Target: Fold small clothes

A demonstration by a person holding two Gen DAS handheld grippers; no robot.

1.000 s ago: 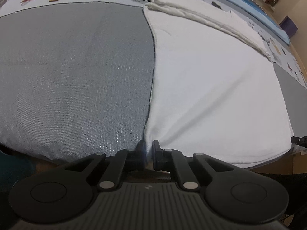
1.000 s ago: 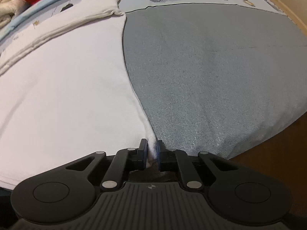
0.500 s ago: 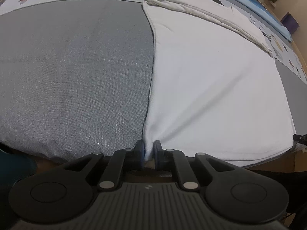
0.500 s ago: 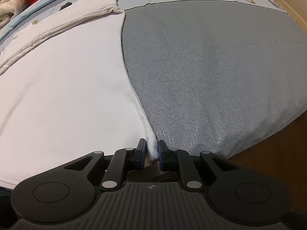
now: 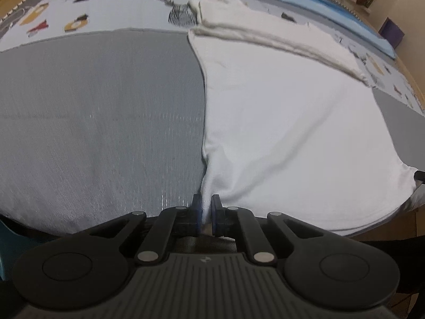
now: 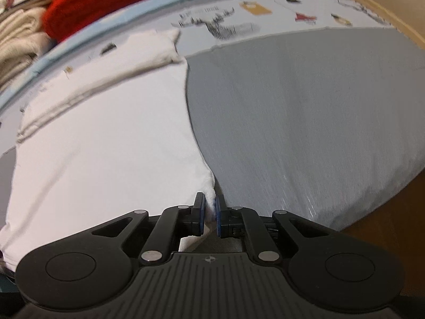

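Observation:
A white garment (image 5: 287, 122) lies spread on a grey mat (image 5: 101, 111), with its far part folded over into a thick band (image 5: 265, 34). My left gripper (image 5: 204, 207) is shut on the garment's near left corner and lifts it a little, so creases run up from the jaws. In the right wrist view the same garment (image 6: 106, 146) fills the left half. My right gripper (image 6: 209, 207) is shut on its near right corner, which rises off the grey mat (image 6: 305, 119).
A pale printed play mat (image 5: 106, 8) with a deer drawing (image 6: 217, 25) lies beyond the grey mat. A red cloth (image 6: 98, 2) and beige folded fabrics (image 6: 18, 34) are piled at the back left. The mat's near edge drops to a brown floor (image 6: 385, 226).
Both grippers have risen and tilted up while holding the near corners. The hem lifts off the mat, fresh creases appear, and more of the back of the scene shows.

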